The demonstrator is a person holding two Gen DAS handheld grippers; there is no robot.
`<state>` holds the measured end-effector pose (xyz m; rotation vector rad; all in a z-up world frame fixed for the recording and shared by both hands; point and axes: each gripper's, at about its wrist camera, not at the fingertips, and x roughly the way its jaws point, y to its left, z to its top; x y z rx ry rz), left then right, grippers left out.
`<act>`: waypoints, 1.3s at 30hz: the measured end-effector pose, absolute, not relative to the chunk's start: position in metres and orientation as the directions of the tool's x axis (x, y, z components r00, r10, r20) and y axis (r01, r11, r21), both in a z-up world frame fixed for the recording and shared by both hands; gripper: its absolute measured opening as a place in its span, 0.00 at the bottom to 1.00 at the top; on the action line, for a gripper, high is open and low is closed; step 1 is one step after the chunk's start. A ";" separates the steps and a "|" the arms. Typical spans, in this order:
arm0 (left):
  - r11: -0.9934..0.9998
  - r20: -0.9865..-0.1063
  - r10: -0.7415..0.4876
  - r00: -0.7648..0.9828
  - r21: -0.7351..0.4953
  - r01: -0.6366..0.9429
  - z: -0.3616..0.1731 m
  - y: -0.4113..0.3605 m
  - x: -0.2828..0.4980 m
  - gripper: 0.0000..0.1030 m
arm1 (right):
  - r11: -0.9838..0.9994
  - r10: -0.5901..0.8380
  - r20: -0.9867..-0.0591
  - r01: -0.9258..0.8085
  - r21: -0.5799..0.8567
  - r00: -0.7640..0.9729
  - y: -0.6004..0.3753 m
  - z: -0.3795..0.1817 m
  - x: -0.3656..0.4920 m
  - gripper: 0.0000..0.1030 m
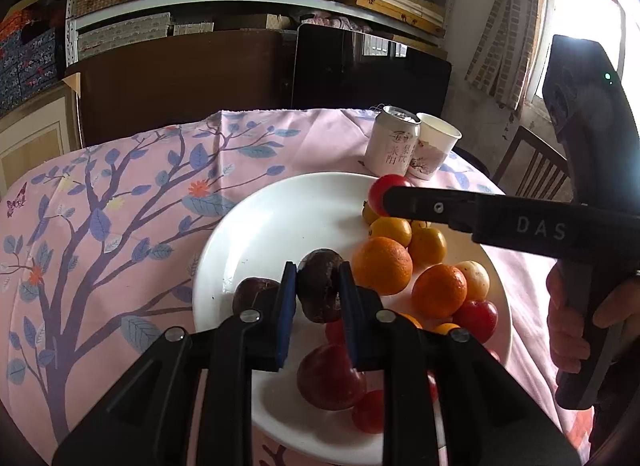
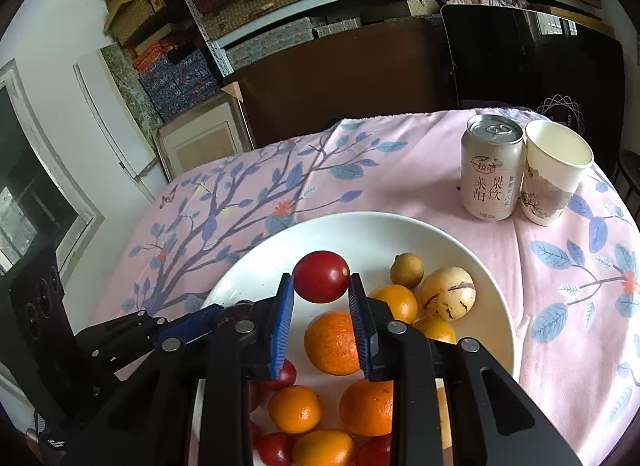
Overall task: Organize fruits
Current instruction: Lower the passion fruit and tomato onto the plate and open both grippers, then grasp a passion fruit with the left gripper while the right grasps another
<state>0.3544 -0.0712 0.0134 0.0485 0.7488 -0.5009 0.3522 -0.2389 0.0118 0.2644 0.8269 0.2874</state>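
Note:
A white plate (image 1: 280, 221) on the pink flowered cloth holds several fruits: oranges (image 1: 382, 266), small yellow ones (image 1: 427, 245), red tomatoes (image 1: 478, 320) and a dark red plum (image 1: 330, 376). My left gripper (image 1: 317, 270) is shut on a wrinkled dark purple fruit (image 1: 320, 292) above the plate's near half. A second dark fruit (image 1: 256, 294) lies just left of it. My right gripper (image 2: 321, 278) has a red tomato (image 2: 321, 276) between its blue pads, which touch both sides, over the plate's (image 2: 400, 234) far part. In the left wrist view that gripper (image 1: 386, 199) reaches in from the right.
A drink can (image 2: 492, 167) and a paper cup (image 2: 556, 173) stand together beyond the plate at the far right. A pale striped fruit (image 2: 448, 293) lies near the plate's right rim. A person's hand (image 1: 568, 318) grips the right handle. A wooden chair (image 1: 532, 169) stands off the table's right edge.

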 end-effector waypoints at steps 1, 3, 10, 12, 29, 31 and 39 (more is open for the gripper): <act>0.885 -0.666 -0.411 0.623 -0.128 0.447 0.012 -0.071 0.354 0.21 | 0.928 0.347 -0.692 -0.124 0.352 0.633 -0.242 0.007 0.353 0.43; 0.903 -0.662 -0.371 0.651 -0.096 0.418 0.011 -0.069 0.350 0.55 | 0.912 0.357 -0.683 -0.082 0.401 0.637 -0.252 0.002 0.347 0.86; 0.900 -0.630 -0.381 0.677 -0.083 0.429 0.029 -0.042 0.304 0.84 | 0.957 0.227 -0.636 -0.049 0.285 0.737 -0.282 0.020 0.275 0.96; 0.885 -0.631 -0.384 0.674 -0.043 0.464 0.030 -0.039 0.278 0.86 | 0.964 0.226 -0.655 -0.069 0.256 0.721 -0.287 0.018 0.244 0.96; 0.643 -0.780 -0.467 0.416 0.024 0.765 -0.036 -0.113 0.149 0.82 | 0.905 0.392 -0.787 -0.354 0.237 0.476 -0.235 -0.054 0.151 0.96; 0.627 -0.798 -0.453 0.398 0.033 0.779 -0.044 -0.121 0.148 0.66 | 0.911 0.391 -0.766 -0.335 0.241 0.510 -0.235 -0.054 0.144 0.90; 0.608 -0.795 -0.477 0.376 0.012 0.794 -0.040 -0.118 0.144 0.41 | 0.878 0.479 -0.705 -0.266 0.398 0.524 -0.240 -0.055 0.117 0.40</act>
